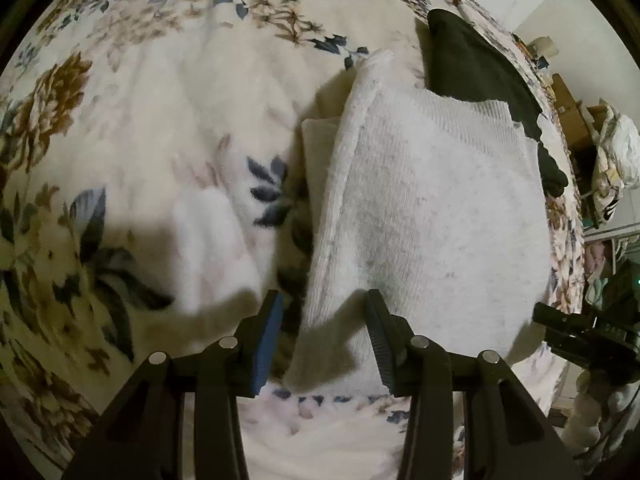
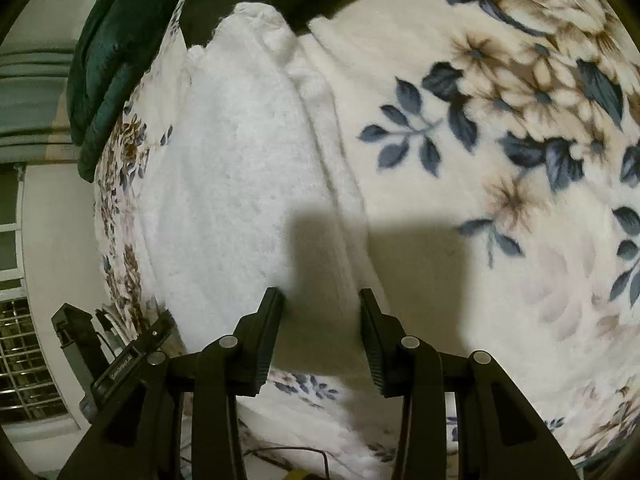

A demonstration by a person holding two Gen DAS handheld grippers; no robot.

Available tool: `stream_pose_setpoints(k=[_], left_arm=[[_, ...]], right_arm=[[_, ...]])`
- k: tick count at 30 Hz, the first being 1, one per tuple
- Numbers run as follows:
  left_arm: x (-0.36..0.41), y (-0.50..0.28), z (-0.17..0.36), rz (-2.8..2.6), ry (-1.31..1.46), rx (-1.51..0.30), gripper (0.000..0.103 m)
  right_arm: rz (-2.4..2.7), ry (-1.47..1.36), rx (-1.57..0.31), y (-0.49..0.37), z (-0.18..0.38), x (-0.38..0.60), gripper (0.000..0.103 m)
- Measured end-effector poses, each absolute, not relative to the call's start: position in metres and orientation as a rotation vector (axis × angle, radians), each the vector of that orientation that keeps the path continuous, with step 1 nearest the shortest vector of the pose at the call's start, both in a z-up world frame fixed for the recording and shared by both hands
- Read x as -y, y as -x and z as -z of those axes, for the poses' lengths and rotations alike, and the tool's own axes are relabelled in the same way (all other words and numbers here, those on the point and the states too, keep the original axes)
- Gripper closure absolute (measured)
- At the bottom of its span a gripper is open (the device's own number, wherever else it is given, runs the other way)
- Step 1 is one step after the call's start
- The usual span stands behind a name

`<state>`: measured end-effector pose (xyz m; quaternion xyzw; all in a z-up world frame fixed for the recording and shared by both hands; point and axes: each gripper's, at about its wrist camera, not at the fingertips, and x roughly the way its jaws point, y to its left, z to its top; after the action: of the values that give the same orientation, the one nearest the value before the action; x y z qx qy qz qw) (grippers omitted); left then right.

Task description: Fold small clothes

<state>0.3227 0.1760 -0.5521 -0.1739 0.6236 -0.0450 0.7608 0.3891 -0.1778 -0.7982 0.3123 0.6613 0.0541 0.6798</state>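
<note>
Black tools [image 1: 324, 308] [image 2: 322, 306] part-open, empty

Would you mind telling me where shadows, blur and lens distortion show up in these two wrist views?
Left wrist view: the floral blanket is smeared at left, and the fingers shade the white folded cloth. Right wrist view: a hard-edged dark shadow lies across the cloth and blanket; the fisheye bows both pictures, with black corners.

One white folded garment [image 1: 432, 208], directly ahead of left gripper [image 1: 324, 312], layered edges showing. One black garment [image 1: 472, 64] beyond it, farther from fingers. One dark green garment [image 2: 108, 60], far left of right gripper [image 2: 320, 308]. One floral blanket [image 1: 140, 128] beneath all.
</note>
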Motion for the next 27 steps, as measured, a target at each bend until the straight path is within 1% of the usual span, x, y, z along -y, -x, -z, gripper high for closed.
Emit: stream_pose_setpoints(k=[15,16,17,18,19,21,24,27], left_arm=[[-0.169,-0.324,0.551,0.103,0.346,-1.342,0.064],[-0.169,-0.324,0.551,0.111,0.347,-1.336,0.066],[-0.168,-0.323,0.55,0.119,0.342,-1.329,0.078],[-0.168,-0.322,0.549,0.139,0.347,-1.322,0.093],[-0.167,-0.322,0.548,0.147,0.348,-1.324,0.098],[-0.168,-0.32,0.544,0.142,0.354,-1.309,0.098],[-0.178,-0.318,0.538,0.118,0.363,-1.29,0.098],[-0.194,-0.319,0.566,0.097,0.388,-1.364,0.098]], right_arm=[[-0.111,-0.7,-1.479,-0.395,0.801,0.175,0.062],[-0.109,-0.694,-1.477,-0.395,0.801,0.174,0.062],[-0.107,-0.679,-1.47,-0.395,0.8,0.173,0.062],[-0.105,-0.663,-1.457,-0.395,0.798,0.171,0.064],[-0.099,-0.641,-1.436,-0.394,0.794,0.169,0.074],[-0.067,-0.57,-1.399,-0.391,0.785,0.162,0.09],[0.053,-0.537,-1.368,-0.386,0.777,0.168,0.096],[0.077,-0.582,-1.443,-0.388,0.794,0.174,0.096]])
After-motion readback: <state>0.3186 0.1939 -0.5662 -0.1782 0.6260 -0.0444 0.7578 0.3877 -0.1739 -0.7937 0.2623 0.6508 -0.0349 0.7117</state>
